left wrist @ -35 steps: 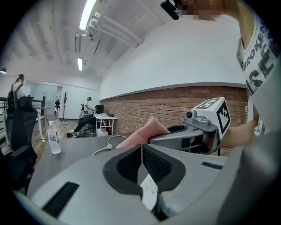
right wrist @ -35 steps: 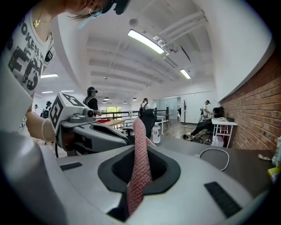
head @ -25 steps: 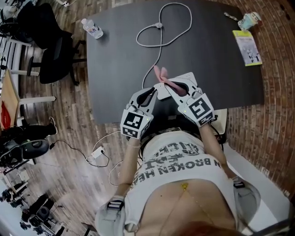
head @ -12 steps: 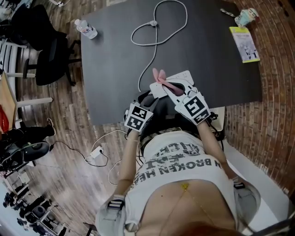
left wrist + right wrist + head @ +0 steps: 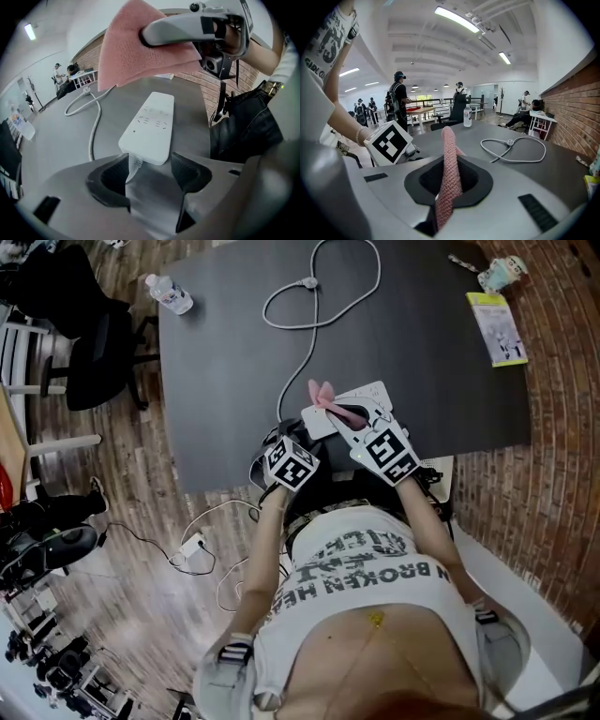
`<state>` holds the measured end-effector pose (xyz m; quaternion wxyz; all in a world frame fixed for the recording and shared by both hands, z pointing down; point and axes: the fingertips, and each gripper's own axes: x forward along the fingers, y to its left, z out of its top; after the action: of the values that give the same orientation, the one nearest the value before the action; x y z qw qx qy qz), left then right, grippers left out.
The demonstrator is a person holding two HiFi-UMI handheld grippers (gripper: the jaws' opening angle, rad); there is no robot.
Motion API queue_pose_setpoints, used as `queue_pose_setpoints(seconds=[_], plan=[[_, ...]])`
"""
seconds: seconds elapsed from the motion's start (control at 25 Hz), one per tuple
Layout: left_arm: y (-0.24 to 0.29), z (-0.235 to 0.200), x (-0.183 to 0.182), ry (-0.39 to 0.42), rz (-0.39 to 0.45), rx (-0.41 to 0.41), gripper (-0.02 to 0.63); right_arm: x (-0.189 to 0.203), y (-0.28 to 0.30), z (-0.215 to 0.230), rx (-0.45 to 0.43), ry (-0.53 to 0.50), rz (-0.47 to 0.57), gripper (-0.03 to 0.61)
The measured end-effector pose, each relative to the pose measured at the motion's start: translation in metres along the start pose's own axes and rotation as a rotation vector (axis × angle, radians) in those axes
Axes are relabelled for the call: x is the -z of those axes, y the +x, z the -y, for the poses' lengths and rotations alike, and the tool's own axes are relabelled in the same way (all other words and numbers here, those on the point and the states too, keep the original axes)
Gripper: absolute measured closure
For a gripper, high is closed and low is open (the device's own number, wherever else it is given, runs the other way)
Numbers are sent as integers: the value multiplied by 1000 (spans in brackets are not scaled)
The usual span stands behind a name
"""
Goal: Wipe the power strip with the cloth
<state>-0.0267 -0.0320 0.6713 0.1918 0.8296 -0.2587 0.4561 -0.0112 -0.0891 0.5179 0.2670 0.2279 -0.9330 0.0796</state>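
The white power strip [image 5: 151, 126] lies flat on the dark table [image 5: 225, 381], near its front edge [image 5: 352, 399]. My left gripper [image 5: 150, 173] sits just behind the strip's near end with its jaws opening. Only the cord stub [image 5: 133, 165] lies between the fingers, and no pad presses on it. The right gripper [image 5: 447, 180] is shut on a pink cloth [image 5: 449, 154]. It holds the cloth [image 5: 140, 51] in the air above the strip's far half. In the head view the cloth [image 5: 322, 393] shows at the right gripper's [image 5: 330, 413] tip, with the left gripper [image 5: 284, 448] beside it.
The strip's grey cable [image 5: 319, 287] runs back and loops at the far side of the table. A water bottle [image 5: 170, 294] stands at the far left corner. A booklet [image 5: 497, 329] and a small cup [image 5: 495, 276] sit far right. A black chair [image 5: 89, 343] stands left.
The left gripper has opened its jaws and turned by the table's front edge. The right gripper still holds the cloth over the strip, hardly moved.
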Motion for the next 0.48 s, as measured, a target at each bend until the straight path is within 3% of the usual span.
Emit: queue_pose_setpoints(seconds=[0.48], plan=[[18,0,5,-9,-42,32,350,29,34,-7,-103,-40,-102,561]])
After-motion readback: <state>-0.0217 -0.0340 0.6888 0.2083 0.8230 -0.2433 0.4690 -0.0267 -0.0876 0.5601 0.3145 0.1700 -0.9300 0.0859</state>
